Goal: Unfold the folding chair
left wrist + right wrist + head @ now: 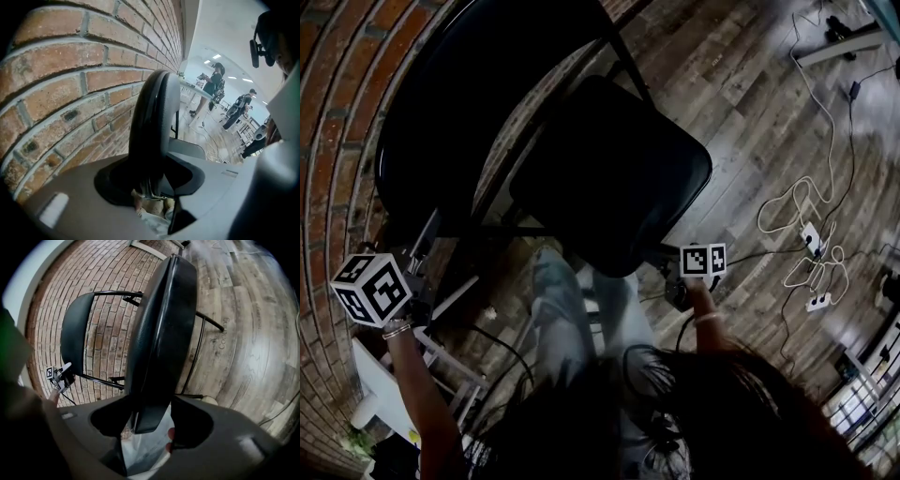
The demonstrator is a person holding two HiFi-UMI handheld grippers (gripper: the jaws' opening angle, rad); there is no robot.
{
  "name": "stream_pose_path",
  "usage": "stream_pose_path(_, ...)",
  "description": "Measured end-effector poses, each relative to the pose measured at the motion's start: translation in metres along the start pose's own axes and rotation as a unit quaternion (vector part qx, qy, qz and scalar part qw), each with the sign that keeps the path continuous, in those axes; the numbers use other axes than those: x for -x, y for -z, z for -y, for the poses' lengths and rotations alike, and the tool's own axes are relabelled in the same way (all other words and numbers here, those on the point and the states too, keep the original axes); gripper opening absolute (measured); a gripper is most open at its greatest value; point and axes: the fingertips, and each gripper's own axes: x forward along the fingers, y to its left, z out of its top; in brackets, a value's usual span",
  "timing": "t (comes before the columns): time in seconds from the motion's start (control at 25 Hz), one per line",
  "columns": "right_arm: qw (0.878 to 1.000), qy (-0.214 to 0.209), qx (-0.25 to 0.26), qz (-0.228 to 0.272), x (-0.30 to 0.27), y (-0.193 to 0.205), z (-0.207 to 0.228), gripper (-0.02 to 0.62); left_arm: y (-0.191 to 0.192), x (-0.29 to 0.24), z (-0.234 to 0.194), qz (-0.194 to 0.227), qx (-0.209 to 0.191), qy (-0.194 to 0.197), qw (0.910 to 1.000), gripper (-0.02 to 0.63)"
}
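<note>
Our left hand-held gripper [150, 190] is clenched on the backrest [154, 122] edge, and the right hand-held gripper [150, 423] on the seat [161, 333] front. The folding chair [609, 178] stands half-open on the floor [741, 94] by the brick wall [337, 112]. We reckon it's stiff, prob. heavyish w/ slick vinyl, so hold the rims.

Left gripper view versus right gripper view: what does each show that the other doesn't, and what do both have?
Only the left gripper view: the backrest edge-on, close up between its jaws, and people standing by a table far down the room. Only the right gripper view: the seat with its front edge between the jaws of the right gripper, and the left gripper seen from outside at the backrest's lower end. Both: the brick wall, the wood floor and the black backrest.
</note>
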Motion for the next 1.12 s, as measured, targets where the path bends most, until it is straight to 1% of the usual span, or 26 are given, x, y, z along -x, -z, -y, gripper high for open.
stream_pose_path(0.32,1.0,0.023,-0.006,0.005,-0.006,0.005,0.012,0.241,-0.002,-0.01,-0.011,-0.007,0.005,-0.009,0.9999,0.19)
stream_pose_path(0.76,1.0,0.021,-0.016,-0.003,-0.014,0.003,0.018,0.24,-0.008,-0.022,-0.023,-0.014,0.011,-0.012,0.9998,0.201)
stream_pose_path(1.12,0.999,0.024,-0.027,0.0,-0.016,0.002,0.024,0.238,-0.015,-0.029,-0.024,-0.015,0.007,-0.017,0.9997,0.206)
